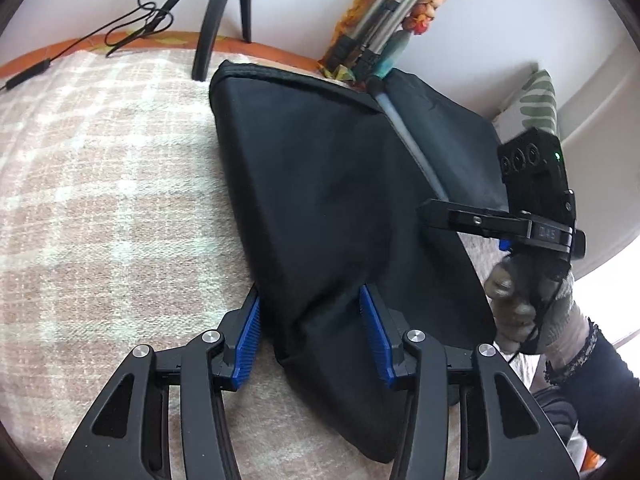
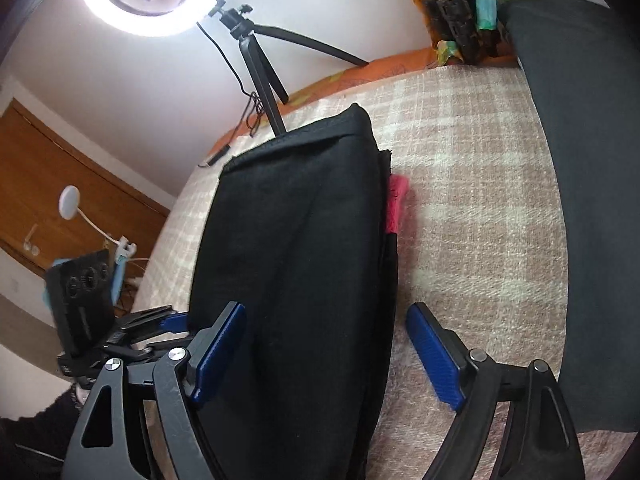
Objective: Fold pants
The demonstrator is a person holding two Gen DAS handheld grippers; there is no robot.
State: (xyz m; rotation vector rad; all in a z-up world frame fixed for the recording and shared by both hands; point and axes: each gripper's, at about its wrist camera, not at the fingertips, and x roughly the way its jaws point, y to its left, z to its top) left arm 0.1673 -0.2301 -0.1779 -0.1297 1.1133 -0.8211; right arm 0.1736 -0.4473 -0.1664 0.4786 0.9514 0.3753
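Checked blanket [image 1: 100, 184] covers the bed; black pants [image 1: 320, 208] lie folded at twelve o'clock of the left gripper [image 1: 312, 308], jaws clamping a fold. Right gripper [image 2: 326, 344] gapes wide, gripping nothing.

The bed [image 1: 100, 184] lay bare and passable across its checked blanket left of the black pants [image 1: 320, 200]. Along the far edge a tripod [image 1: 208, 28] and its trailing cable [image 1: 132, 20] stood in the way, and leaning poles [image 1: 384, 12] crowded the far corner. Between the pants and a second dark cloth [image 2: 592, 200] a wide blanket strip stayed open.
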